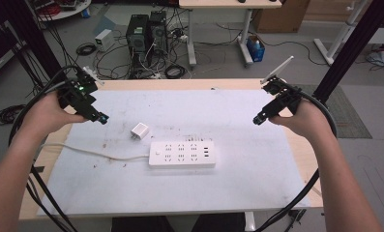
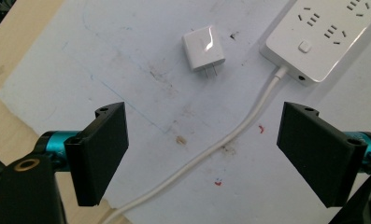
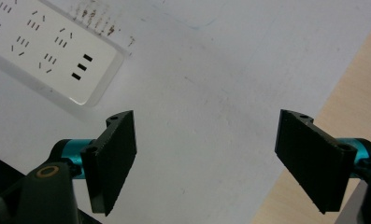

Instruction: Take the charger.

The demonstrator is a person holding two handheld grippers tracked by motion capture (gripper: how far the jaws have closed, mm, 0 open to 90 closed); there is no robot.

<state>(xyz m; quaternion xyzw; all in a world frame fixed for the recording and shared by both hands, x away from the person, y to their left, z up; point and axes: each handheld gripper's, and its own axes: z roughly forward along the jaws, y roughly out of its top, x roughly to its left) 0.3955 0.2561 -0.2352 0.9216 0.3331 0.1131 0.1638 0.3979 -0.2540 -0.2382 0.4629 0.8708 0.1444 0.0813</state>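
Charger lies ahead of left gripper fingers, seemingly untouched.

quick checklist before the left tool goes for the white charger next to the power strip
1. Left tool open: ok, its jaws stand wide apart in the left gripper view.
2. Charger free to grasp: ok, it lies alone on the white mat, apart from the power strip.
3. Prong direction known: ok, the two prongs point toward the left tool in its own view.
4. Cord out of the path: not ok, it runs between the tool and the charger in the left gripper view.
5. Right tool clear: ok, open and off to the strip's far side.
6. Strip powered: cannot tell.
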